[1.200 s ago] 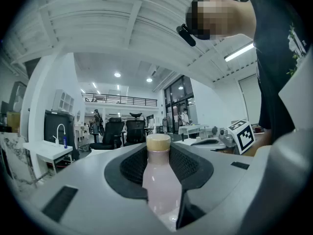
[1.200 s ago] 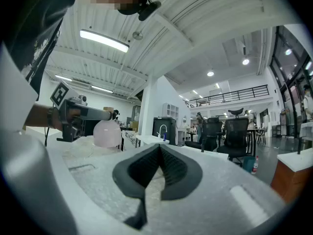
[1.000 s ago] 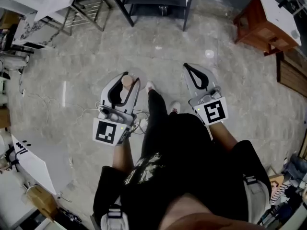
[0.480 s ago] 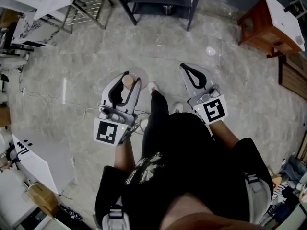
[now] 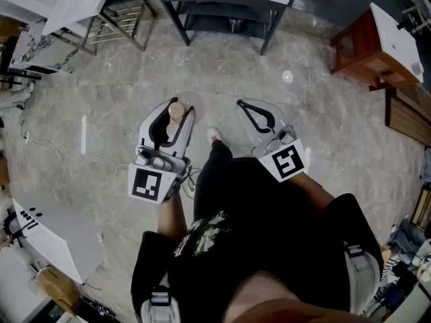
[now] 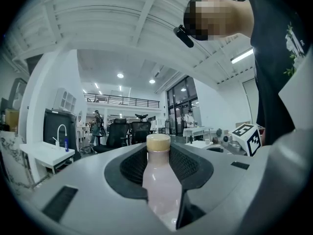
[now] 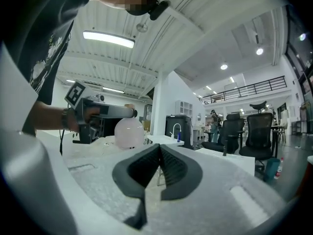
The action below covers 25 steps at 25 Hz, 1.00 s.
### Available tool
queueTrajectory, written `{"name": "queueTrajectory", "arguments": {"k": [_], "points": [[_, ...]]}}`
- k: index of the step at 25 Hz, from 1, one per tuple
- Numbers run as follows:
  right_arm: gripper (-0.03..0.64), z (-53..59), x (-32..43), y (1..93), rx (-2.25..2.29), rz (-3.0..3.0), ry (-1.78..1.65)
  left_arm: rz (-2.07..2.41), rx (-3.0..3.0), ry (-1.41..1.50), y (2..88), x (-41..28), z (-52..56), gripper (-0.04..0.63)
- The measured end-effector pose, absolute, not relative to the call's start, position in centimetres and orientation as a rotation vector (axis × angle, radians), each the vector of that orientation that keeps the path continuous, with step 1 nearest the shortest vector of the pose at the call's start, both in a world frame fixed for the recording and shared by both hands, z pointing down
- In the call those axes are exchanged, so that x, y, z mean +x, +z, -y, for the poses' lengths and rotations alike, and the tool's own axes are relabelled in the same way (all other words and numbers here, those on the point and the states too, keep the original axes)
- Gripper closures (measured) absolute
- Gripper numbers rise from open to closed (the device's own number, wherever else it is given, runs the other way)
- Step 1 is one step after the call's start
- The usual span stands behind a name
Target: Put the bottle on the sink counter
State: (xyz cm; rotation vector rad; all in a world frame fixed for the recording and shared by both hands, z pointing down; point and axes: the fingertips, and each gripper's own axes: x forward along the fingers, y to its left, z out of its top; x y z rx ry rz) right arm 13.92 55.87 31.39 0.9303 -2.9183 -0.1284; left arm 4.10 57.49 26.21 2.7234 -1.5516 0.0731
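Left hand-held gripper (image 5: 176,108) clamped on pale bottle (image 6: 159,180). Bottle upright, above stone floor (image 5: 101,113), well apart from any desk. Right hand-held gripper (image 7: 160,150) closed, empty. Desk with tap (image 6: 49,154) far off, probably target. Risk: a jolt slips smooth bottle through pads, drops it to floor.

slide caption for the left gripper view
Left gripper holds a pale pink bottle with a tan cap, a white sink counter far off at left.
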Motion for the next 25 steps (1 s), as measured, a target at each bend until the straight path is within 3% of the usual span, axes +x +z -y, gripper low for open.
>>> {"name": "queueTrajectory", "arguments": {"k": [19, 25], "points": [[0.621, -44.9, 3.2, 30.9, 1.121, 2.863, -0.189, 1.428, 2.793, 0.061, 26.8, -7.8, -48.3, 0.446], [0.621, -44.4, 3.4, 31.6, 1.157, 2.836, -0.161, 1.419, 2.782, 0.038, 27.8, -8.4, -47.3, 0.446]]}}
